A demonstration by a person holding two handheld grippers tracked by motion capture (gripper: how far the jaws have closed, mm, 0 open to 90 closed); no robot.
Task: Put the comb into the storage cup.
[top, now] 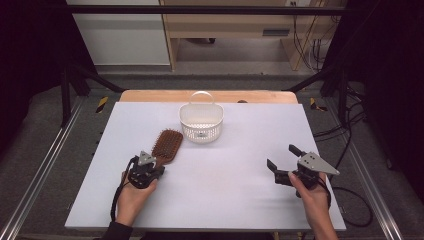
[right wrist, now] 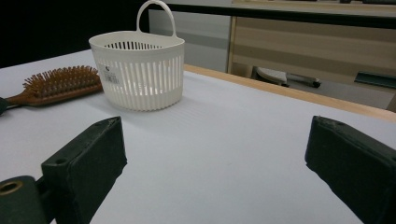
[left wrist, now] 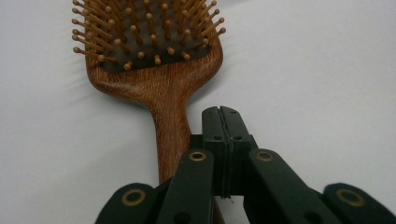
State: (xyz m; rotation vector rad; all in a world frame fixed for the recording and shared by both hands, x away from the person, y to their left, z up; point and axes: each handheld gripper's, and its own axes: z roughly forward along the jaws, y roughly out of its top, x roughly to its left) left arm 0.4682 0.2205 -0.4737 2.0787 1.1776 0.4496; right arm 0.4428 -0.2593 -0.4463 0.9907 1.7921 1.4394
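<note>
A wooden paddle hairbrush [top: 167,145] lies bristles-up on the white table, left of centre, its handle toward the person. My left gripper [top: 159,170] sits low at the handle's end. In the left gripper view its jaws [left wrist: 223,112] are pressed together with nothing between them, just right of the brush handle [left wrist: 169,135], which runs beside and under them. A white slotted basket [top: 201,122] with a loop handle stands behind the brush. My right gripper [top: 281,156] hovers open over bare table at the right, facing the basket [right wrist: 137,77] and the hairbrush [right wrist: 60,84].
The white tabletop [top: 225,200] has a wooden strip along its far edge. Metal frame rails run down both sides, and cables lie on the floor at the right. Shelving and a cabinet stand beyond the table.
</note>
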